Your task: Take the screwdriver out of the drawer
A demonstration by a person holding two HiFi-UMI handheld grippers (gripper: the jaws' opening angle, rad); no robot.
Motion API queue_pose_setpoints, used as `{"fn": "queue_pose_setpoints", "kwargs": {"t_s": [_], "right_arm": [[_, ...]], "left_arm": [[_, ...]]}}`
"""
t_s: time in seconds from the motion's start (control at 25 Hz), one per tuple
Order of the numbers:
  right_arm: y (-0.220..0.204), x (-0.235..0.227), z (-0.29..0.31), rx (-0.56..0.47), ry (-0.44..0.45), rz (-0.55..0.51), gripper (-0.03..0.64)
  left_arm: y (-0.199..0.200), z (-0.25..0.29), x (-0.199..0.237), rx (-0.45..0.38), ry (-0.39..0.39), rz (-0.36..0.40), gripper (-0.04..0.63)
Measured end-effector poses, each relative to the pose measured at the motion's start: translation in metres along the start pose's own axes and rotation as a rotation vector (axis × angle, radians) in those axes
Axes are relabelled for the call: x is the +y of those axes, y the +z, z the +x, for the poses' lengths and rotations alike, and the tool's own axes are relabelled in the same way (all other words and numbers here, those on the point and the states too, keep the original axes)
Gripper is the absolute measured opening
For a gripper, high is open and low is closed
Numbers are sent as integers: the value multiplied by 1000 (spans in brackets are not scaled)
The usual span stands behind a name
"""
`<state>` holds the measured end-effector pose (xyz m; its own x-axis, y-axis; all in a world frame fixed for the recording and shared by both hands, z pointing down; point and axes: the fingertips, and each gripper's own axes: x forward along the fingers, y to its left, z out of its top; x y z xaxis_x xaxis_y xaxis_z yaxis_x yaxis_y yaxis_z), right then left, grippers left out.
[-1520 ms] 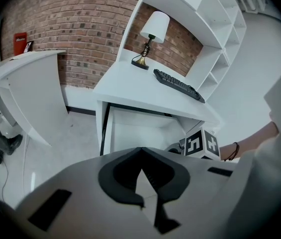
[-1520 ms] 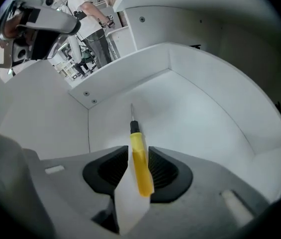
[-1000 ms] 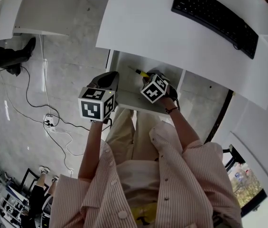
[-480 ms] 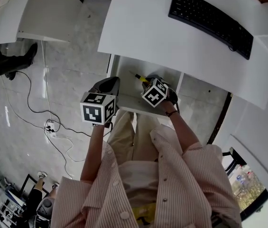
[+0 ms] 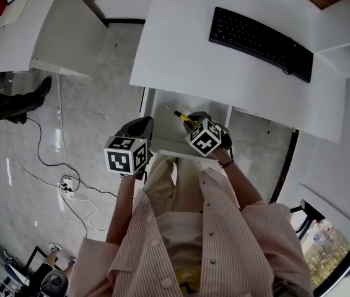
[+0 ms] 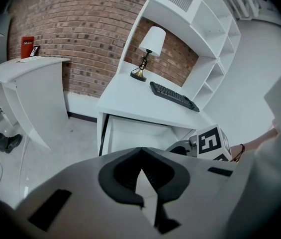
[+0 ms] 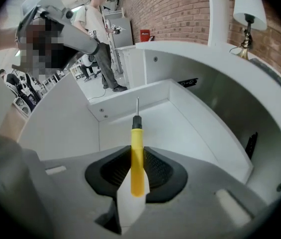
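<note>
A white desk [image 5: 187, 48] was seen at the top of the head view, with a black keyboard [image 5: 260, 42] laid on it toward 2 o'clock from the open drawer [image 5: 205, 103] beneath its front edge. The left gripper [image 5: 144, 124] was held at 9 o'clock of the drawer's front corner, its jaws drawn narrow with the tips meeting and nothing between them. The right gripper [image 7: 138, 153] was held over the drawer, at 3 o'clock from the left one. Its jaws had just been closing and were clamped on the yellow handle of the screwdriver [image 7: 137, 158]. The screwdriver was thus carried above the drawer's white floor, its metal shaft pointed toward 10 o'clock in the head view.
</note>
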<state>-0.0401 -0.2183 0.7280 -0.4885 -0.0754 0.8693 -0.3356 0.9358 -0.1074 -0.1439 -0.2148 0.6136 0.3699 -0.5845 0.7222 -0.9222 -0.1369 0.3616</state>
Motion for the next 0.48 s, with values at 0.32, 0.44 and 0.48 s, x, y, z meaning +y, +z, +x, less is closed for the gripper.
{"fn": "queue_pose_setpoints", "kwargs": {"t_s": [0.32,0.44,0.48], "right_arm": [[23,-1,-53,-116,-49,-12,81],[34,1,-75,-177,-74,-8,81],[38,2,-82,-199,-81,-3,83]], "left_arm": [[14,-25,-11,-62,-7,34,0],[17,-36,-14,-89,-2,63,0],[19,-40,-15,-100,-2,68,0]]}}
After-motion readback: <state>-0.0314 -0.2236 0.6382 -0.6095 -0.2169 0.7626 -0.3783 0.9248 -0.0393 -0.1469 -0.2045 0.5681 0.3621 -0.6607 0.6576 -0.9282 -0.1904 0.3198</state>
